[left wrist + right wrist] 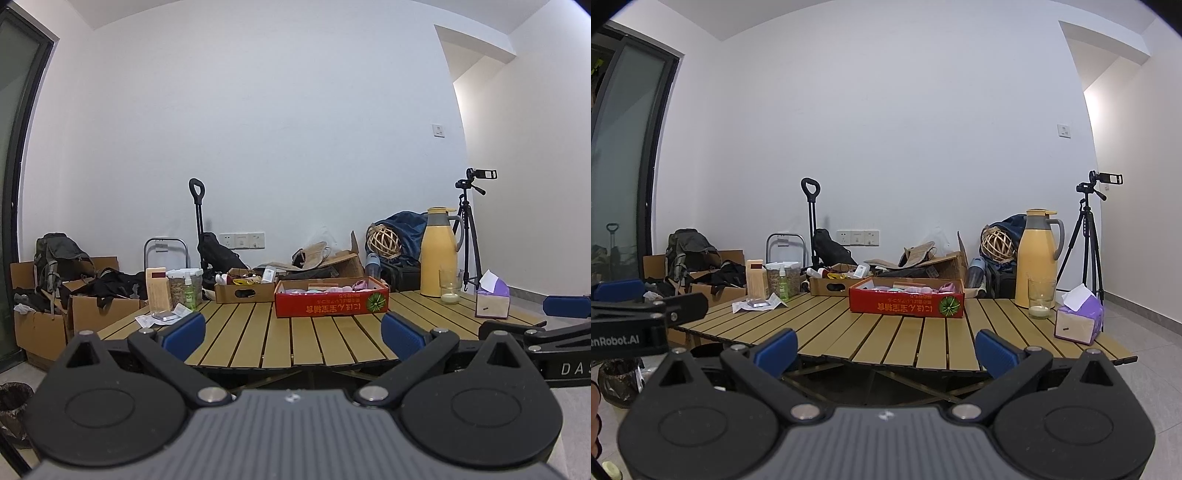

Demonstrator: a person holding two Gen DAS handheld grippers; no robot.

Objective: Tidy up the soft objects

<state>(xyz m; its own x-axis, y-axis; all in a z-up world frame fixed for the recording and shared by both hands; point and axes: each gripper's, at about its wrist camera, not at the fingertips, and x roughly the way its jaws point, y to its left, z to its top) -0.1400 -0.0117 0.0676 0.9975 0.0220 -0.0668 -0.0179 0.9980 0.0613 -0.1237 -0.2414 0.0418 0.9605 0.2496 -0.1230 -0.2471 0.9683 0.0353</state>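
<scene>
Both held level short of the slatted table (pixel 332 332), left gripper (pixel 293 328) and right gripper (pixel 886 350) with jaws spread wide and gripping nothing, pastel soft objects (pixel 916 287) lying well ahead inside the red box (pixel 905 306), presumably gathered there for tidiness.

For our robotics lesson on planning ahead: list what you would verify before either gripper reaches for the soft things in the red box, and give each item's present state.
1. Left gripper open and empty: ok.
2. Right gripper open and empty: ok.
3. Red box on the slatted table, open at the top: ok.
4. Table between grippers and box bare: ok.
5. Glass and tissue pack stand right of the box, off the straight path: ok.
6. Which soft items lie in the box: cannot tell.
</scene>
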